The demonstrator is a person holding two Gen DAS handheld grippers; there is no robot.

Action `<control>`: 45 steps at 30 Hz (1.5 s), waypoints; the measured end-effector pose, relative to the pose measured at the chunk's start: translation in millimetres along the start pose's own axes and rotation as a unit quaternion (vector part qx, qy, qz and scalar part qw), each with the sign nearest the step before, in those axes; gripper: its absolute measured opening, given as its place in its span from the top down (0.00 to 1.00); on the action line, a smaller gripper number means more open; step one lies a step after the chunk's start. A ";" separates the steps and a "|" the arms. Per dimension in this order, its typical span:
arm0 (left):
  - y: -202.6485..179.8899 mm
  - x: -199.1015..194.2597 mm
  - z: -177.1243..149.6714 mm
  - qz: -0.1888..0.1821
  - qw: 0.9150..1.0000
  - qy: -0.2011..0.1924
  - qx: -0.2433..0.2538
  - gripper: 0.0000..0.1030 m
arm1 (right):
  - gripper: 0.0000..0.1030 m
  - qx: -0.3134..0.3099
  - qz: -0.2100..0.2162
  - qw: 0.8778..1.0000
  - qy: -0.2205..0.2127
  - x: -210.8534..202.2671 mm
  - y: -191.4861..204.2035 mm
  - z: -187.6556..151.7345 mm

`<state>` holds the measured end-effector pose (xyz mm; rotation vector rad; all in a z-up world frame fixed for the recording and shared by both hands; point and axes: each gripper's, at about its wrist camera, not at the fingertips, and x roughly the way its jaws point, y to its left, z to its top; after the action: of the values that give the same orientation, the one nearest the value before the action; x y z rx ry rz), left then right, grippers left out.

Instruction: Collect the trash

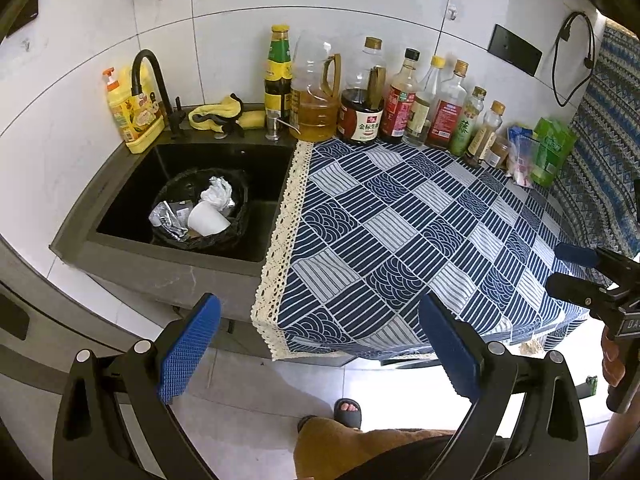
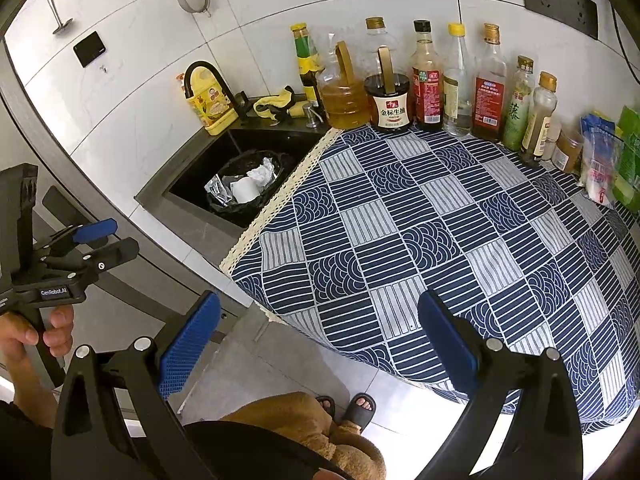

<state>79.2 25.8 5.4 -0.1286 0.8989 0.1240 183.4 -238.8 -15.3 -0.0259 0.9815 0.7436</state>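
Both the left gripper (image 1: 320, 348) and right gripper (image 2: 320, 344) hang off the counter's front edge, fingers apart and empty, likely because the crumpled white paper trash (image 1: 216, 194) already sits in the black-lined bin (image 1: 240, 224) inside the black sink (image 1: 132, 200).

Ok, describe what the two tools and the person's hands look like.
Both tools, left tool and right tool, have black frames, silver pivot bolts and blue textured finger pads. The left tool's body carries a white "GenRobot.AI" label. The left hand gripping its handle is bare; no cables show.
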 end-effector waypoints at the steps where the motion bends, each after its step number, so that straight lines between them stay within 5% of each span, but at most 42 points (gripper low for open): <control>1: -0.3 -0.3 0.2 0.002 1.000 -0.001 0.001 0.06 | 0.05 -0.003 0.002 1.000 -0.001 -0.5 0.9 0.4; 45: -1.7 -13.8 -4.2 0.000 1.000 -0.009 -0.001 0.06 | 0.05 -0.011 0.003 1.000 0.005 5.3 8.9 -1.2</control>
<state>67.7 22.7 13.8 -0.1290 0.8814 0.1254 179.0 -229.6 -17.3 -0.0461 0.9824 0.7611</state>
